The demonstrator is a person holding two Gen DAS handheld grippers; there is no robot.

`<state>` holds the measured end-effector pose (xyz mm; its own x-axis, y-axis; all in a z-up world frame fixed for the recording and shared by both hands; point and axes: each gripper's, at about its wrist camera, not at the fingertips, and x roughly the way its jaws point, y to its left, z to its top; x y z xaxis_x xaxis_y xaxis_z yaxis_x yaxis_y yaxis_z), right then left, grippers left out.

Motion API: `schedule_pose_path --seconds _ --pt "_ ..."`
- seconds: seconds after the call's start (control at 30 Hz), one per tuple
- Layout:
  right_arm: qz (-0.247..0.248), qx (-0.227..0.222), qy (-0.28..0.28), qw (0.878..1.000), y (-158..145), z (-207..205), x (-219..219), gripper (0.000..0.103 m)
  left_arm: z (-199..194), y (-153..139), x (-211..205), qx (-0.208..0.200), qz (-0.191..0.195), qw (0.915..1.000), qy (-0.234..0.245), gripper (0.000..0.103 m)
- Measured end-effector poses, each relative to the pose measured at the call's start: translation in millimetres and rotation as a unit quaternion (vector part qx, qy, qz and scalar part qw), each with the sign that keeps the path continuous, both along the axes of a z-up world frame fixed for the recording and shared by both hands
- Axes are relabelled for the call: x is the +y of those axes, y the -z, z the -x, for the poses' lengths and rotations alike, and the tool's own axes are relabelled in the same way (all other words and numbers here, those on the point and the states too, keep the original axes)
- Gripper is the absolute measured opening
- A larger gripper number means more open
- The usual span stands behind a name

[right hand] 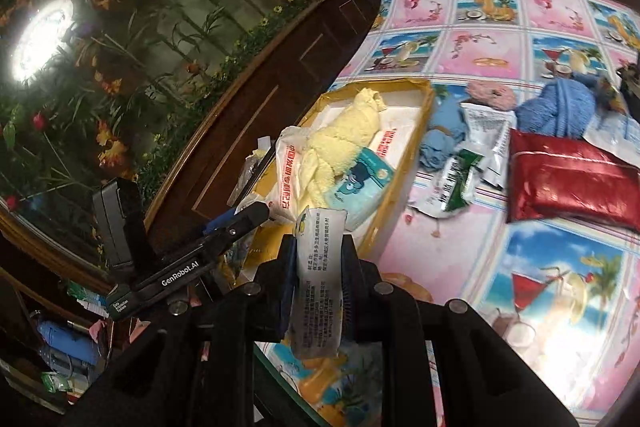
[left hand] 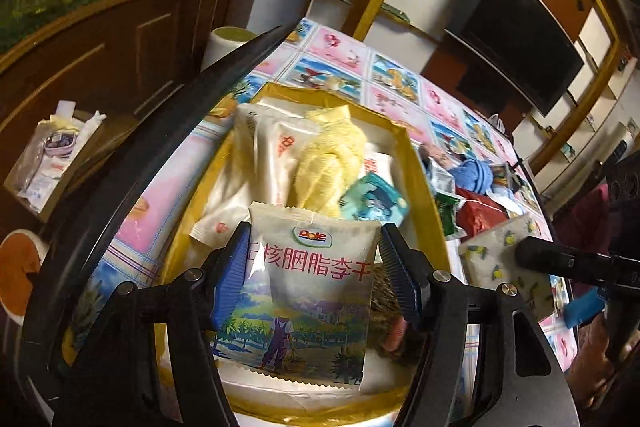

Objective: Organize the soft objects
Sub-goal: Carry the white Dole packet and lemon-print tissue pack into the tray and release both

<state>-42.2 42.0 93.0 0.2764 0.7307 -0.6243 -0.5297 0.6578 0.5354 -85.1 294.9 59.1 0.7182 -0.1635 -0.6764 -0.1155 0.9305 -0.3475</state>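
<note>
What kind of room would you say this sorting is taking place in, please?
Probably a home living or dining room: a table under a patterned tablecloth, a dark wooden cabinet below a flower mural, and a flat television set in wall shelving.

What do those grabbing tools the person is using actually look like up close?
Each gripper is a black plastic frame with silver bolts and two fingers ending in blue ribbed pads. The left gripper shows the pads best. From the right gripper, the other tool's side reads "GenRobot.AI" in white lettering, with a black box-like part mounted on top.
</note>
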Motion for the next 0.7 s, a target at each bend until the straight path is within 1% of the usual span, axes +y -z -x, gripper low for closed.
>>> schedule_pose_path --seconds 0.07,0.2,0.27,0.37,0.47,0.53,0.6,0.7 --pt "0.009 0.000 -0.007 1.000 2 -6 18 0.019 0 5 1 0.002 0.006 1.0000 0.002 0.065" --pt "0.002 0.019 -0.019 1.000 6 -16 44 0.019 1 8 5 0.002 0.008 1.0000 0.001 0.065" --pt "0.007 0.014 -0.017 1.000 7 -21 55 0.019 3 8 9 -0.001 0.012 0.9999 -0.007 0.066" --pt "0.028 -0.007 -0.006 1.000 9 -28 67 0.020 3 9 15 -0.008 0.018 0.9997 -0.011 0.068" --pt "0.032 0.002 -0.003 0.999 18 -37 72 0.023 3 10 20 -0.011 0.027 0.9995 -0.014 0.068" --pt "0.035 0.005 0.013 0.999 22 -41 73 0.024 5 9 24 -0.017 0.038 0.9990 -0.018 0.068" --pt "0.044 0.000 0.023 0.999 24 -42 70 0.026 8 6 28 -0.025 0.049 0.9982 -0.022 0.068" --pt "0.048 -0.012 0.036 0.998 21 -42 66 0.030 13 1 30 -0.031 0.051 0.9977 -0.031 0.068"
